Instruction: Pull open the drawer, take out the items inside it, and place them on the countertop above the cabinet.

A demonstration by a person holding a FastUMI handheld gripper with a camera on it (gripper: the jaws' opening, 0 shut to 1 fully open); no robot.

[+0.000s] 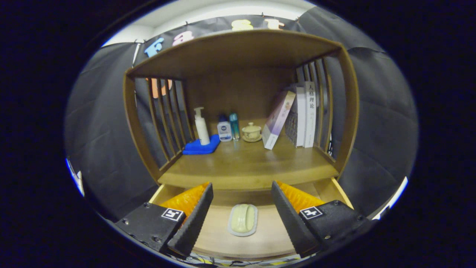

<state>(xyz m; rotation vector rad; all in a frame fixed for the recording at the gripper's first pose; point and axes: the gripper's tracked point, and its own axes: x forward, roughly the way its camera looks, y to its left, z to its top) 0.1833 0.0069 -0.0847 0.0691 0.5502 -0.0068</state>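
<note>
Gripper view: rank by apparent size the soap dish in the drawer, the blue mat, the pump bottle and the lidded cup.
Claw open, above the drawer.
1. Soap dish, though nearest the camera, so unsure.
2. Blue mat, about alike with the dish.
3. Pump bottle.
4. Lidded cup.

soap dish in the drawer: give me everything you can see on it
The soap dish is a small, pale, rounded-rectangle tray with a light grey rim, holding a pale yellow-green soap bar with a ridge along its middle. It lies flat on the wooden floor of the open drawer, lengthwise front to back, just below the countertop edge. The gripper is open; the dish lies between its spread fingers, untouched.
</note>
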